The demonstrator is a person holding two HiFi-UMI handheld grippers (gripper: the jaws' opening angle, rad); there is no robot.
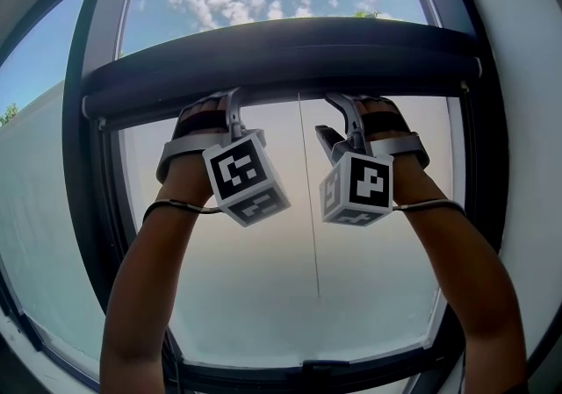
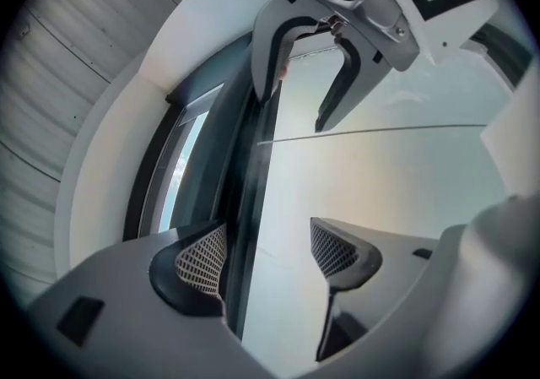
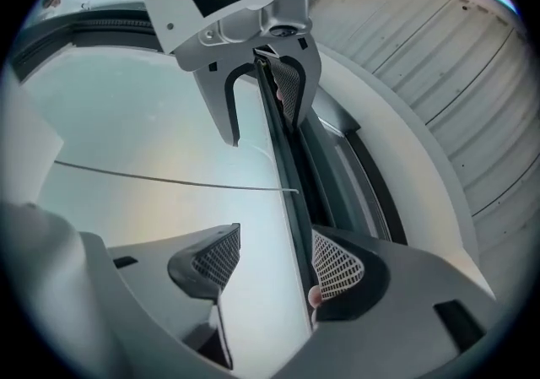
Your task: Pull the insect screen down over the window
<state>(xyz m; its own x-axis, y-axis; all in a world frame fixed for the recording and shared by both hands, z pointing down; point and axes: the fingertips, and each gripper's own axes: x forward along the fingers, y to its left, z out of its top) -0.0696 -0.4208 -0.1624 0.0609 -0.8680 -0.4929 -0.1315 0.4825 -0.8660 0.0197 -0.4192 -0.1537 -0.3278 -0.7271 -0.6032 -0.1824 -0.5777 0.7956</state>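
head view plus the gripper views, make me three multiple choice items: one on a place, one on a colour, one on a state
1. Where are the left gripper and right gripper relative to the screen bar?
A) just below it, reaching up to it
B) down at the bottom sill
C) far off to one side of it

2. What colour is the screen bar?
A) white
B) dark, near black
C) red

3. How do the left gripper's jaws stand?
A) shut together
B) shut on a rag
C) apart

Answers:
1 A: in the head view both grippers sit right under the bar.
2 B: it reads near black in the head view.
3 C: the left gripper view shows a wide gap between its pads, with only the bar's edge running through it.
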